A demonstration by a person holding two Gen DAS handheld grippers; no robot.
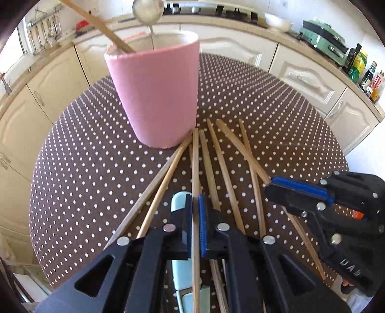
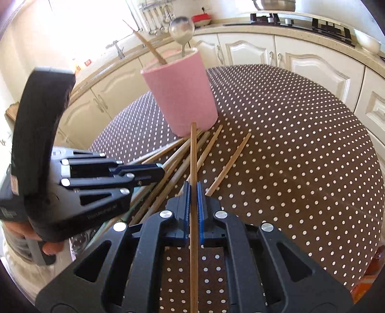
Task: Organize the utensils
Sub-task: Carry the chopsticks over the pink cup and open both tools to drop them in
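- left gripper (image 1: 195, 211) pinches 1 chopstick (image 1: 195, 168); right gripper (image 2: 193, 199) pinches another chopstick (image 2: 193, 156).
- pink cup (image 1: 156, 96) stands at 12 o'clock.
- risk: long sticks could knock the cup's rim and tip it.

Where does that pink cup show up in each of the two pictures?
Left wrist view: the pink cup stands upper centre on the dotted tablecloth, just beyond the loose chopsticks.
Right wrist view: the pink cup sits upper centre-left, behind the chopstick held in the right tool.
Shared landmark: the metal ladle sticking out of the cup.
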